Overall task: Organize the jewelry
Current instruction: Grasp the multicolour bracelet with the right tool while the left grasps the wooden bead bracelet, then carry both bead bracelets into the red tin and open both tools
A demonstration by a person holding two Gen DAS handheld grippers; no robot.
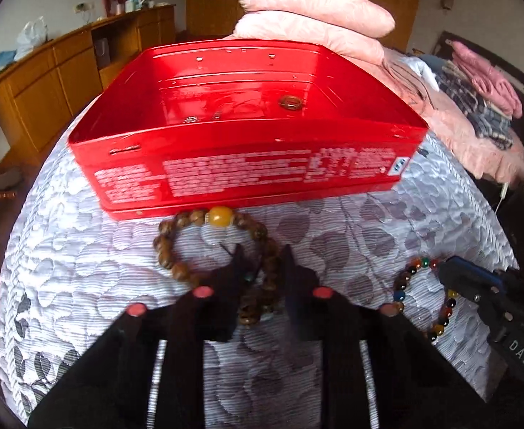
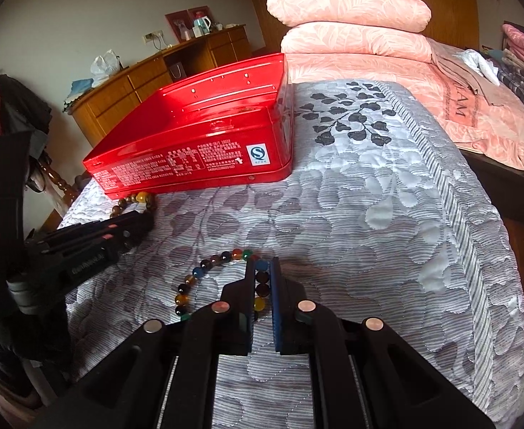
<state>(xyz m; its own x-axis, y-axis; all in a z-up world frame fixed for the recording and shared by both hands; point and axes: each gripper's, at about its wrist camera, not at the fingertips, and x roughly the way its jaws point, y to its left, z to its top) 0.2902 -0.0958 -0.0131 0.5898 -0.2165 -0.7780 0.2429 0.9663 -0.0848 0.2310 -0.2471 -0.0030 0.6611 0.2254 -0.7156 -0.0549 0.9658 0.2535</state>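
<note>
Low centre, the left hand-held gripper [image 1: 262,268] clenches the wooden bead bracelet [image 1: 204,243] on the bed [image 1: 83,268]; the right hand-held gripper [image 2: 263,279] clenches the multicoloured bead bracelet [image 2: 208,279]. Each should lift straight, clearing the red tin [image 1: 247,164] wall.

Glossy red metal tin [image 1: 247,164], wooden bead bracelet [image 1: 176,228], glassy coloured bead bracelet [image 2: 204,268], quilted satiny bedspread [image 2: 369,221].

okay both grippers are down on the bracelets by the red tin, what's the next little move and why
Probably lift both and carry them over the red tin. The left gripper is shut on the brown bead bracelet and the right gripper on the multicolored bead bracelet, both on the bedspread.
</note>
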